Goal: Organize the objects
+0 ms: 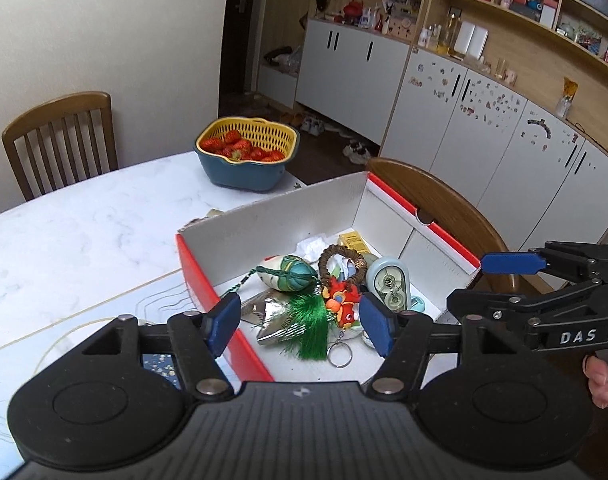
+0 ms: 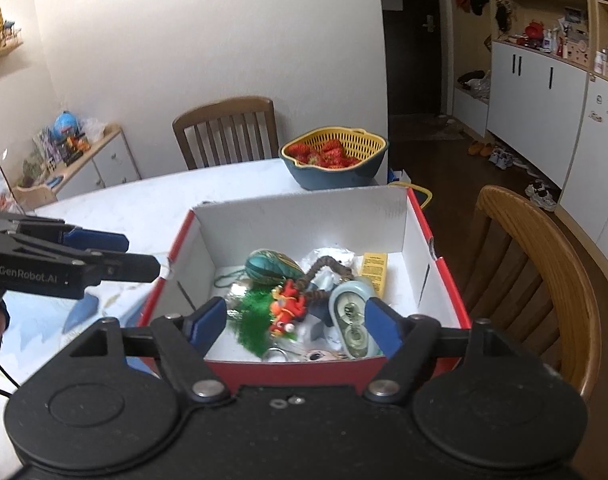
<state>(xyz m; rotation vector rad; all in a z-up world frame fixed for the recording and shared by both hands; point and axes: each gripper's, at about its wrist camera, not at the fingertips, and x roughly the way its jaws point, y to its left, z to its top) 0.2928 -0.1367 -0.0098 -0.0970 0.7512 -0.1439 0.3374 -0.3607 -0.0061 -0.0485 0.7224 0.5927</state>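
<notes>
While both tongs hang over the red-and-white cardboard box (image 2: 420, 216), neither pinches anything. Left gripper (image 1: 299, 322): blue pads spread, nothing between them, only box contents showing below through the gap. Right gripper (image 2: 295, 326): same, pads spread wide, empty.

Box sits on the white marble table (image 1: 83, 224), open top, directly under and ahead of both tongs. The right gripper stands off the box's right rim as the left camera sees it; the left one stands off the left rim in the right camera's view.

Contents, all lying loose on the box floor:
- green tassel (image 1: 310, 320) below the left gripper's gap, just beside its right pad's side
- red cartoon keychain (image 1: 344, 300) touching the tassel, metal key ring (image 1: 339, 350) trailing toward the tongs
- teal-and-white embroidered pouch (image 1: 291, 272) beyond the tassel
- brown bead bracelet (image 1: 338, 258) further on, over crumpled white paper (image 1: 314, 246)
- pale blue correction-tape dispenser (image 2: 354, 316) just inside the right gripper's right pad
- yellow small packet (image 2: 375, 270) near the far right wall
- silver foil wrapper (image 1: 275, 324) under the tassel

Well beyond the box: blue-and-yellow colander of strawberries (image 1: 245, 152) on the far table edge. Wooden chair (image 2: 544, 280) to the right of the box, another chair (image 1: 61, 136) at the far side of the table.
</notes>
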